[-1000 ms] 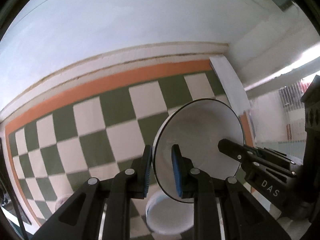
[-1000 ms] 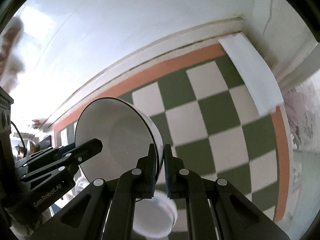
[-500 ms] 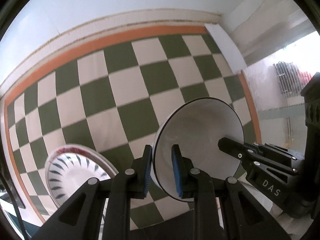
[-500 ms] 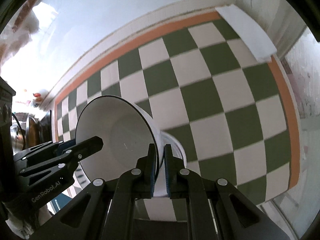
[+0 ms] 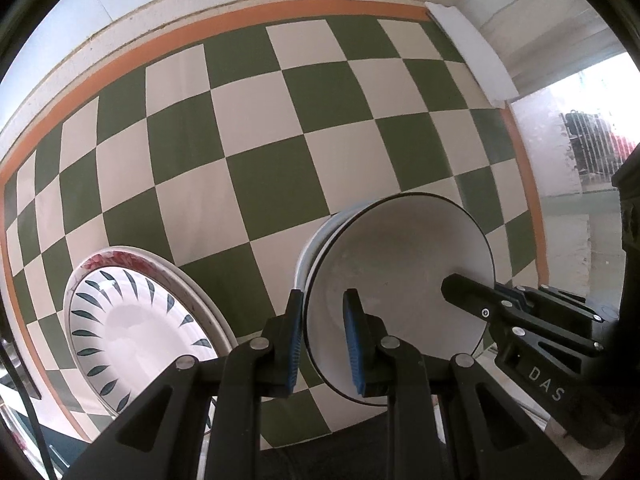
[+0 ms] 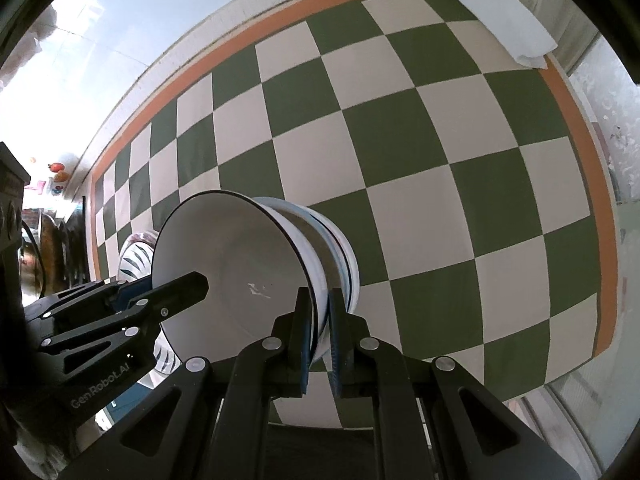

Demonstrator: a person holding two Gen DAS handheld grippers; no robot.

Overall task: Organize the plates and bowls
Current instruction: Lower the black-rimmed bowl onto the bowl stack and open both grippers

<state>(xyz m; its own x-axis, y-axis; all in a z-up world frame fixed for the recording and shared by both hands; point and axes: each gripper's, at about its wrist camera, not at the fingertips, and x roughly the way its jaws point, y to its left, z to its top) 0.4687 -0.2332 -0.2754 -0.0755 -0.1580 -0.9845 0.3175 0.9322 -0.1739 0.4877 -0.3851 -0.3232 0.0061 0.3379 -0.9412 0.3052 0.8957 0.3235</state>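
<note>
A white bowl with a thin dark rim is held by both grippers over the checkered cloth. My left gripper is shut on its near-left rim; my right gripper is shut on its opposite rim. In the right wrist view the bowl sits on or just above a stack of other white bowls; that stack's edge shows behind it in the left wrist view. A plate with dark leaf marks and a red rim lies to the left; it also shows in the right wrist view.
A green and cream checkered cloth with an orange border covers the table. A folded white cloth lies at the far right corner, also in the right wrist view. A white wall runs along the far side.
Both grippers have tilted down and lowered the bowl toward the table. The bowl stack and leaf-marked plate have come into fuller view. Both grips are unchanged.
</note>
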